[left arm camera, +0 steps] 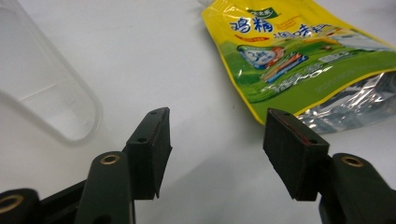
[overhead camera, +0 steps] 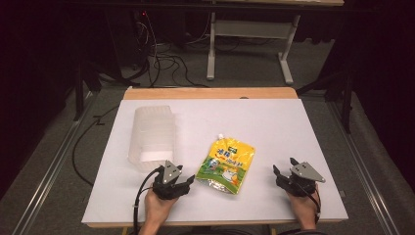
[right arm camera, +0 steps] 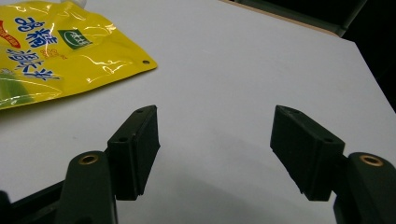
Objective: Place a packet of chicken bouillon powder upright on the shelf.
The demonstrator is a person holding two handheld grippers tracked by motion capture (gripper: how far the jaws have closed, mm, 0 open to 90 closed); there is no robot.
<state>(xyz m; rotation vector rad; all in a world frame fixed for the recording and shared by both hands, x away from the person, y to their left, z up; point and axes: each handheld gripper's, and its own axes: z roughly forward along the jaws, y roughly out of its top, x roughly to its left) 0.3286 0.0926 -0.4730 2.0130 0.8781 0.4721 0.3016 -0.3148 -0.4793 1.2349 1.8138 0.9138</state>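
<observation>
A yellow and green spouted pouch (overhead camera: 226,165) lies flat near the middle front of the white table, its white cap pointing away from me. My left gripper (overhead camera: 187,177) rests on the table just left of the pouch, open, with bare table between its jaws. In the left gripper view the pouch (left arm camera: 299,56) lies ahead and to the right of the left gripper (left arm camera: 217,135). My right gripper (overhead camera: 282,167) sits at the front right, open and empty. The right gripper view shows the pouch (right arm camera: 56,51) at upper left, apart from the right gripper (right arm camera: 215,140).
A clear plastic container (overhead camera: 152,138) lies on its side on the left of the table (overhead camera: 274,122), just beyond my left gripper; its rim (left arm camera: 56,107) is close at the left. Beyond the table stand a desk frame (overhead camera: 249,39) and floor cables (overhead camera: 161,58).
</observation>
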